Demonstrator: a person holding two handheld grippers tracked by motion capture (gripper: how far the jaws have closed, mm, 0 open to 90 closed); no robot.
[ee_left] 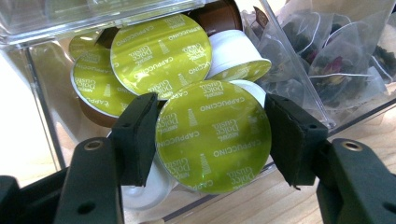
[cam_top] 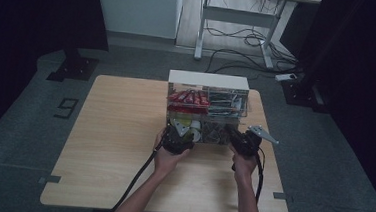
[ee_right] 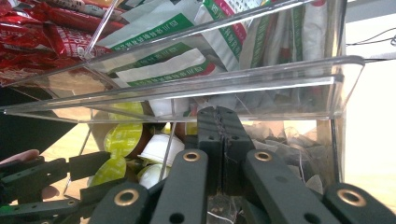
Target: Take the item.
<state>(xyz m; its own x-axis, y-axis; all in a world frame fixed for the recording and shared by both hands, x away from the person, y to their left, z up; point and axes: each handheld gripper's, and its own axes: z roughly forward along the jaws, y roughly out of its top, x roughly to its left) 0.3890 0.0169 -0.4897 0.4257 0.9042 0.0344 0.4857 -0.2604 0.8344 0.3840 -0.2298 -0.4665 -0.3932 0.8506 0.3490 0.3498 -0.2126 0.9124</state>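
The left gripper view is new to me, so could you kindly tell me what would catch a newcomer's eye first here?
A green-lidded coffee capsule marked Cappuccino sits between the open jaws of the left gripper, at the front of a clear plastic organizer on the wooden table. More capsules pile behind it, with tea bags in the neighbouring compartment. In the right gripper view, the right gripper is shut in front of that organizer, below red packets.
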